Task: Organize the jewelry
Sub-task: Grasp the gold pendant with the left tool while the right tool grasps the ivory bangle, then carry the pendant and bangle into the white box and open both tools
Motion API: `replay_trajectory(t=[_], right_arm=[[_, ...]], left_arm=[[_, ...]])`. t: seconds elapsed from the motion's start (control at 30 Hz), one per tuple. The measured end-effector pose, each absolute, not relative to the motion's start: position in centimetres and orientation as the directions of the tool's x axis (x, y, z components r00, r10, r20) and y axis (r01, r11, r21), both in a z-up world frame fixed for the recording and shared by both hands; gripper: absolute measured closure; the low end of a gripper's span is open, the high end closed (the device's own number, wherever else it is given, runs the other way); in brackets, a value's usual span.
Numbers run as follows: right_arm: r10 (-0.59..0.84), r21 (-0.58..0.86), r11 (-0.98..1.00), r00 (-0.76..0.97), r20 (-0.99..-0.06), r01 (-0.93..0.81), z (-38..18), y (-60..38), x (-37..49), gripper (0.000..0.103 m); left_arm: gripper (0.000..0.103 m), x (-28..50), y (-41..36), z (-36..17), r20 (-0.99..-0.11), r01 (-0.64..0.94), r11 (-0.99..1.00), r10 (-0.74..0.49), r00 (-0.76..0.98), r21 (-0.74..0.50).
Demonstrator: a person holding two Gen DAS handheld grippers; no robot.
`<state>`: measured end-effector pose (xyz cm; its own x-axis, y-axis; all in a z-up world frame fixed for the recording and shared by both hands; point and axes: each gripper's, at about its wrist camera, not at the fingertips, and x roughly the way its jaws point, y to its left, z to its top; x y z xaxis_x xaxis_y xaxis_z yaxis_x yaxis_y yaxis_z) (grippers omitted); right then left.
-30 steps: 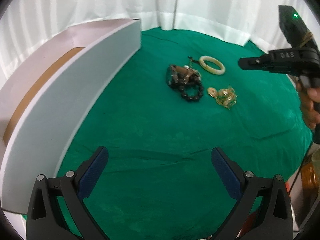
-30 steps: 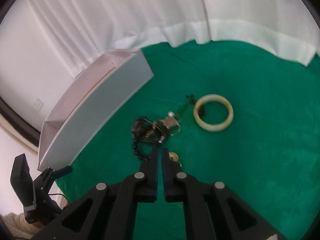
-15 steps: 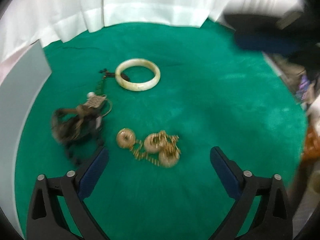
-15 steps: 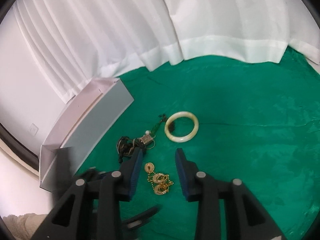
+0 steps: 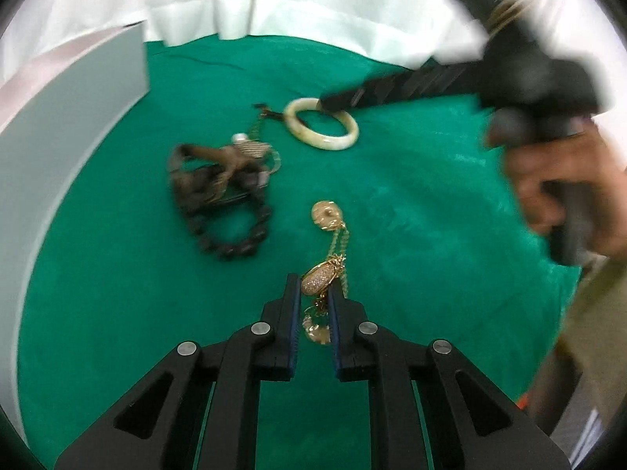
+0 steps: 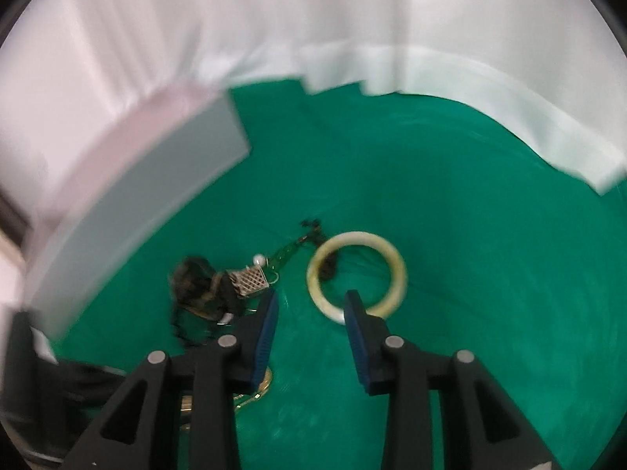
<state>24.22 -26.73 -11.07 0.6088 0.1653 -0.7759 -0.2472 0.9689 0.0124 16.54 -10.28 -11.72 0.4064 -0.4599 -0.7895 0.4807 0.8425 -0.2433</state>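
Two grippers [image 5: 314, 289] [image 6: 311, 305], bangle [image 6: 356, 276], white box [image 5: 58, 125]

right gripper [image 6: 310, 305] hovering over green cloth [image 6: 450, 235], jaws parted | cream bangle [image 6: 356, 276] lying just ahead, right fingertip [image 6: 352, 305] overlapping its near rim | dark bead tangle [image 6: 203, 290] lying ahead-left | white box [image 6: 129, 211] sitting further left | gold chain [image 6: 258, 389] showing beneath left finger

Left wrist view: box [image 5: 70, 125] at worktop [image 5: 411, 203] left edge. Bead tangle [image 5: 219, 196] right of box; bangle [image 5: 321, 123] behind, further right. Chain [image 5: 327, 250] nearest, in front of both, running between left tool [image 5: 314, 293] tips.
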Motion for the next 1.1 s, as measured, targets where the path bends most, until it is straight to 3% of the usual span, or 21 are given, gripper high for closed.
replay_trajectory(t=[0.17,0.23,0.37,0.7,1.1], right_arm=[[0.055,-0.136,0.947,0.562,-0.825,-0.292,-15.0,-24.2,27.1,0.069],[0.039,-0.146,0.946,0.549,-0.835,-0.29,-15.5,-24.2,27.2,0.085],[0.099,-0.067,0.956,0.527,-0.844,-0.287,-14.7,-25.0,25.9,0.093],[0.444,0.377,0.894,0.572,-0.69,-0.241,-9.1,-29.7,19.3,0.093],[0.481,0.325,0.877,0.639,-0.6,-0.355,-3.4,-23.9,15.8,0.093]], left_arm=[[0.092,16.0,-7.3,-10.1,-0.774,0.464,0.84,-0.485,0.407,-0.283],[0.092,15.9,-6.7,-9.6,-0.767,0.463,0.833,-0.502,0.4,-0.304],[0.092,15.6,-5.2,-8.1,-0.743,0.472,0.814,-0.538,0.397,-0.337],[0.092,14.9,-2.6,-1.4,-0.669,0.483,0.79,-0.594,0.447,-0.379],[0.092,14.8,4.0,7.6,-0.541,0.442,0.791,-0.611,0.577,-0.423]])
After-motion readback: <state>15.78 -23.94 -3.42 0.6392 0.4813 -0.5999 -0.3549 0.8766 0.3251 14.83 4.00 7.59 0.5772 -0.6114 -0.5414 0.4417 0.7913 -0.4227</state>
